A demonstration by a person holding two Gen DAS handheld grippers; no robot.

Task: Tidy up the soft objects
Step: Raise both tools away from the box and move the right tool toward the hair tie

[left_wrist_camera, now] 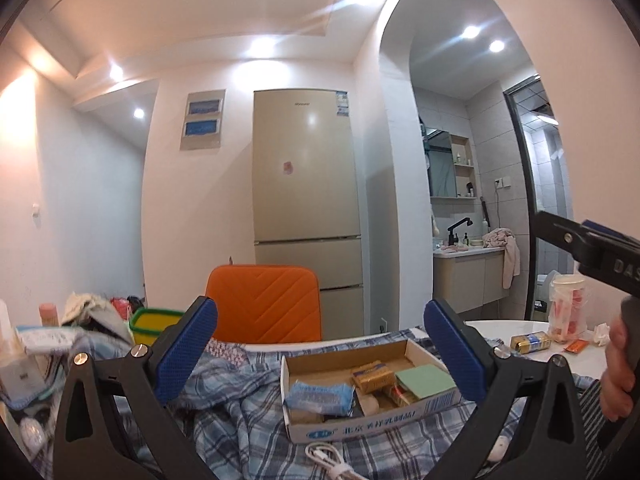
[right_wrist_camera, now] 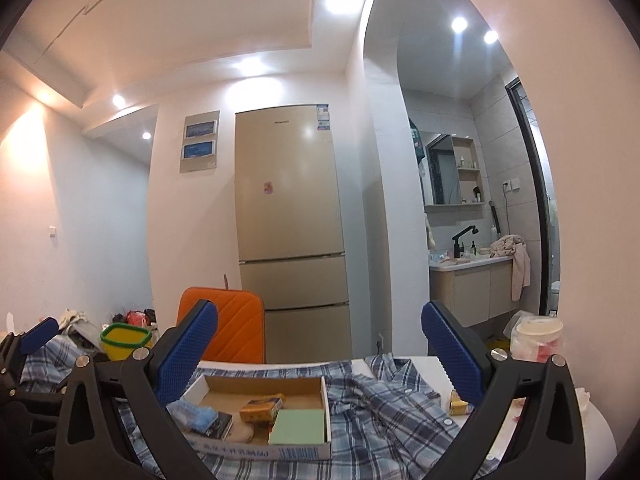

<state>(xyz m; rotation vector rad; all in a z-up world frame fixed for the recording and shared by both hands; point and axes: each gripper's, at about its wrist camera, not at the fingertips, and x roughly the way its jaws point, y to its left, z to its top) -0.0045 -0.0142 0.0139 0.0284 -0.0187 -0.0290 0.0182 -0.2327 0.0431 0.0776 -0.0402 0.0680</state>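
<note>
Both grippers, left (left_wrist_camera: 320,350) and right (right_wrist_camera: 319,350), stand wide open, empty. Box contents are partly hidden; the right claw's far finger covers a gold packet (right_wrist_camera: 459,403). Low in frame, the plaid shirt (right_wrist_camera: 384,404) lies crumpled beneath the jaws, under a cardboard box (right_wrist_camera: 260,428).

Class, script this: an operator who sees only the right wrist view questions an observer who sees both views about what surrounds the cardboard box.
Operator: Is anything lying in front of the cardboard box?
Observer: Yes, a white cable lies on the plaid shirt, just before the box's front wall.
Operator: What holds my right claw?
Observer: A person's hand grips its handle.
</note>
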